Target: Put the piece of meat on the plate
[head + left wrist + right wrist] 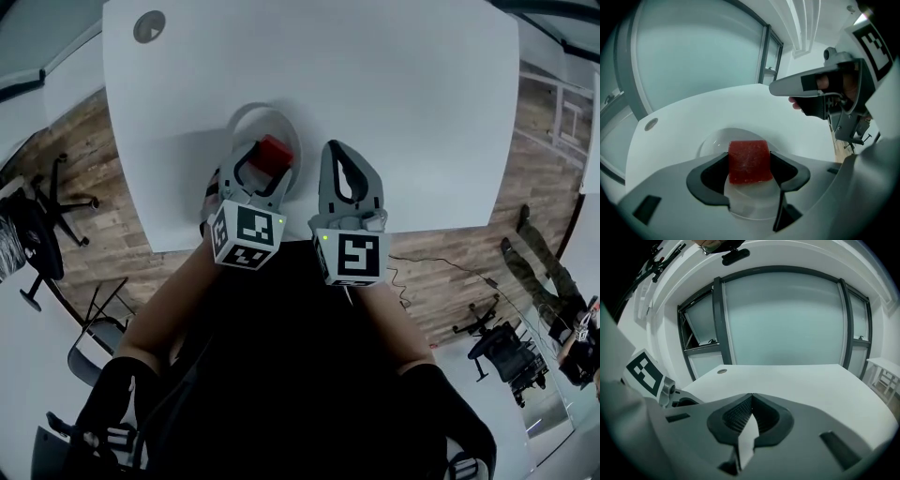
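Observation:
A red cube of meat [748,161] sits clamped between the jaws of my left gripper [748,169], held just above the white plate [712,140]. In the head view the same meat [275,153] shows over the plate [246,116] near the table's front edge, with the left gripper [269,161] shut on it. To its right my right gripper [340,150] is shut with nothing in it; its jaws [751,401] meet over bare table. Whether the meat touches the plate is not clear.
The white table [375,84] stretches away behind the plate, with a round grommet [148,26] at its far left corner. Office chairs [42,202] stand on the wood floor at both sides. Glass walls lie beyond the table.

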Motion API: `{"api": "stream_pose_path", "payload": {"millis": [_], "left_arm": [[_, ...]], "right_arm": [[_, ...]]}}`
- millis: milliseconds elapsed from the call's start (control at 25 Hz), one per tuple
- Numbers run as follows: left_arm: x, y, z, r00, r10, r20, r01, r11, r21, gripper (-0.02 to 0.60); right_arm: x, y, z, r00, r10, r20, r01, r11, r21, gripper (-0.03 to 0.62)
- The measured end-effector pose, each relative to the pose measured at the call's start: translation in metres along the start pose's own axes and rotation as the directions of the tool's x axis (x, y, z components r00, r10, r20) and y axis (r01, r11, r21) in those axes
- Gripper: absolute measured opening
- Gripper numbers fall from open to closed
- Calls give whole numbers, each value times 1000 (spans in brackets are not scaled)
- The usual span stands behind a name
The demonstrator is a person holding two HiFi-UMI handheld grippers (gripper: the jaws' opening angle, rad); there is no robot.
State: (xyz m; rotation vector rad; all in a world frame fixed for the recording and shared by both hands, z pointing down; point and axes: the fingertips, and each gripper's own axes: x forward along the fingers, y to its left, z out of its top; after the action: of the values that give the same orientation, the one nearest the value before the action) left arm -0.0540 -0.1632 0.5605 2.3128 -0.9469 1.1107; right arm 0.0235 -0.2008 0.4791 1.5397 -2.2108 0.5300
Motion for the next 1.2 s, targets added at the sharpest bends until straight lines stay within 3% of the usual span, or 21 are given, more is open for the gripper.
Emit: {"api": "stream_pose_path", "payload": {"millis": [560,800,880,960,1080,1200], "left_arm": [[-5,-5,13,1000,-1,25,1,1000,31,281],[-34,-2,32,989,64,136,-62,998,-20,279],[-49,-4,44,972,108,207,-104,994,-31,278],[-71,-4,53,941,180,285,-176,984,-42,152],[-107,-11,62,883,264,389,-264,963,-54,14],[-133,-32,65,844,282,457,-277,958,-80,3]], "right_arm": [[-11,-9,9,1000,-15,22,14,1000,24,3],[-29,-2,21,997,8,73,-7,1000,-9,3],[-39,1,26,994,21,103,-19,1000,-23,3],[-52,9,29,989,42,140,-37,999,-36,3],[-74,23,32,980,68,187,-57,997,-60,3],[-101,34,31,970,94,223,-78,994,-81,3]]}}
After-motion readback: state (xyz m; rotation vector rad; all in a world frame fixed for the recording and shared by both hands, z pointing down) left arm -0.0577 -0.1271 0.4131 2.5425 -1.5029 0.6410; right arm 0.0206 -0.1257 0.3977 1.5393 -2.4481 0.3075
